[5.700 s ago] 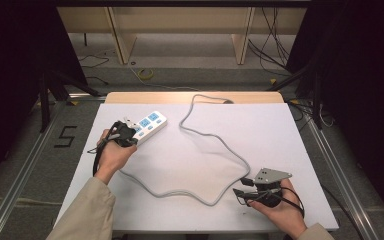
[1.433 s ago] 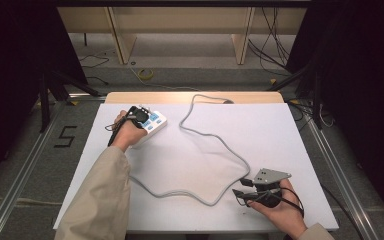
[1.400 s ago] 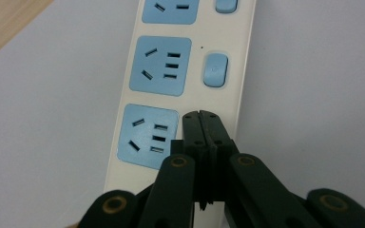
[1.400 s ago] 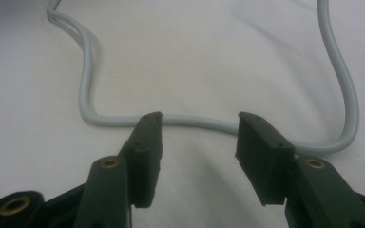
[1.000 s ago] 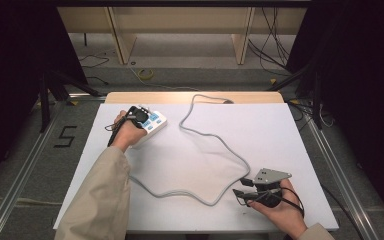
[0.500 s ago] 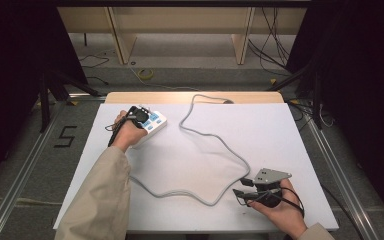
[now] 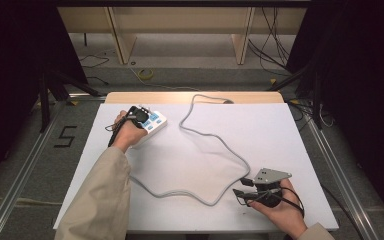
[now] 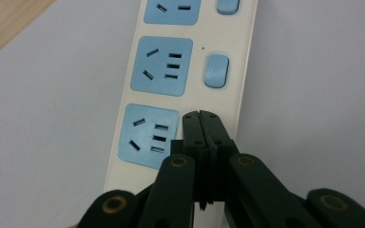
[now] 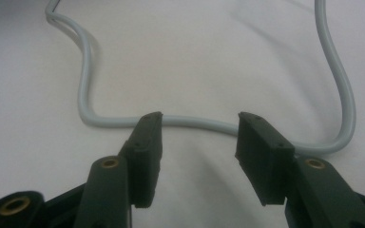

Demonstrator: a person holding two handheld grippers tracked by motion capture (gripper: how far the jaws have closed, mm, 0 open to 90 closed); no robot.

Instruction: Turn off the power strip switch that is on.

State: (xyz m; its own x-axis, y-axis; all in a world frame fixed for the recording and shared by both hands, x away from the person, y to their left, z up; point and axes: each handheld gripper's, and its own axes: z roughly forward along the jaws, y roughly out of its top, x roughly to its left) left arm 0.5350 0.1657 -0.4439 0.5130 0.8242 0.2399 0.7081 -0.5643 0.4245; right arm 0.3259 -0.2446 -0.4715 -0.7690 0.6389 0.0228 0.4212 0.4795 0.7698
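Note:
A cream power strip with blue sockets and blue switches lies at the table's far left. My left gripper is shut, its tips resting on the strip beside the nearest socket, where a switch would sit. The strip's grey cable snakes across the white table. At the front right my right gripper stands open with nothing in it. The cable curves just beyond its jaws, and I cannot tell whether it touches them.
A wooden strip edges the table's far side. Beyond it stand shelf legs on a floor with loose cables. Metal rails run along both sides of the table.
Since 5.7 s ago my left gripper has moved forward onto the power strip. Over the last second and a half nothing has moved.

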